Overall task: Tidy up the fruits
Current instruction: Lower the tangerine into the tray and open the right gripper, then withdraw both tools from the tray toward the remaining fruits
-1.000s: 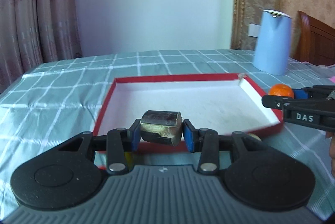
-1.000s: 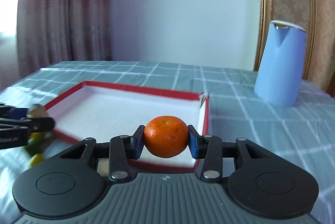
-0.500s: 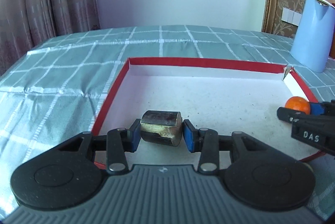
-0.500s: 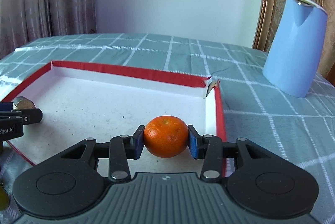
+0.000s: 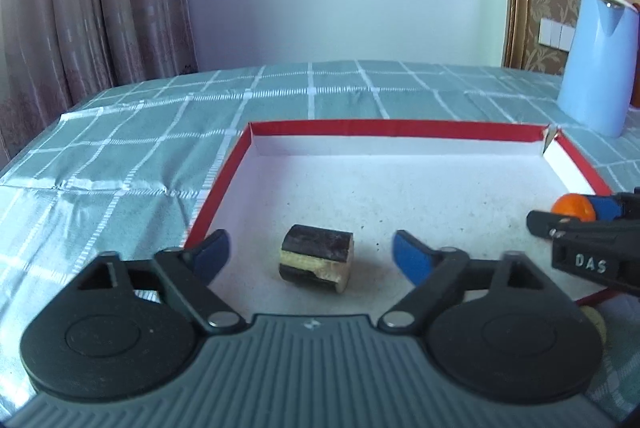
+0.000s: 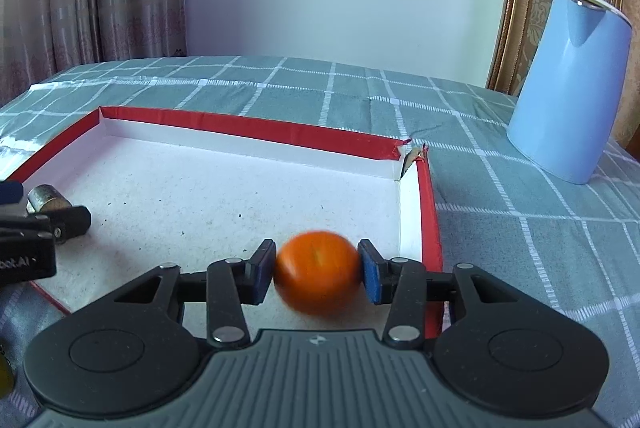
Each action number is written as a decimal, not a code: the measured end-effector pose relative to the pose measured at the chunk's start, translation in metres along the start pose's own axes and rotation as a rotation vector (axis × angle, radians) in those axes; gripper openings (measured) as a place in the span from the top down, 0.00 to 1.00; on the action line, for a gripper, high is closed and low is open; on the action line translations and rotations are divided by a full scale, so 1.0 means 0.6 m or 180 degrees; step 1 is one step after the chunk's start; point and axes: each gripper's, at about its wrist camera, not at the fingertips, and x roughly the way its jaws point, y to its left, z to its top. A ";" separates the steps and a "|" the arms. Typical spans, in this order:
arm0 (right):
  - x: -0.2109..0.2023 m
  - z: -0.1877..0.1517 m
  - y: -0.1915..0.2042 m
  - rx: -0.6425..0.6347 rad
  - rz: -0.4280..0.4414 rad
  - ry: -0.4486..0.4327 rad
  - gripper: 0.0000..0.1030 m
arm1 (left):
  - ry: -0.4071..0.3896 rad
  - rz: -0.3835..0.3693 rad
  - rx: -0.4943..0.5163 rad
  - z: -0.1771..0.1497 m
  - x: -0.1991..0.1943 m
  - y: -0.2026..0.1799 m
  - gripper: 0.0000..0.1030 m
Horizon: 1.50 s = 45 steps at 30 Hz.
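A short dark sugarcane piece (image 5: 316, 257) with a pale cut side lies on the white floor of the red-rimmed tray (image 5: 384, 127). My left gripper (image 5: 310, 254) is open, its blue pads wide apart on either side of the piece and clear of it. My right gripper (image 6: 317, 274) has its pads just apart around a blurred orange tangerine (image 6: 317, 276) above the tray's right front; the tangerine looks loose and is dropping. The tangerine (image 5: 573, 207) and the right gripper also show at the right of the left wrist view. The sugarcane piece (image 6: 47, 199) shows at the left of the right wrist view.
A tall light-blue jug (image 6: 570, 84) stands on the green checked tablecloth (image 6: 520, 212) beyond the tray's torn right corner (image 6: 412, 156). Small yellowish fruits lie on the cloth by the tray's front edge (image 5: 594, 320). Curtains hang at the back left.
My left gripper has opened and let the sugarcane piece down into the tray. My right gripper has moved in over the tray and its pads have parted from the tangerine, which is now blurred.
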 end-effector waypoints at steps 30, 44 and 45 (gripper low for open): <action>-0.100 -0.048 -0.040 0.0462 0.0069 -0.0501 0.27 | -0.0353 0.0068 -0.0481 -0.077 -0.115 0.098 0.00; -0.141 -0.078 -0.048 0.0580 0.0217 -0.0616 0.23 | -0.0223 -0.0278 -0.0810 -0.111 -0.137 0.160 0.00; -0.142 -0.079 -0.048 0.0588 0.0222 -0.0612 0.23 | -0.0186 -0.0290 -0.0857 -0.111 -0.134 0.165 0.00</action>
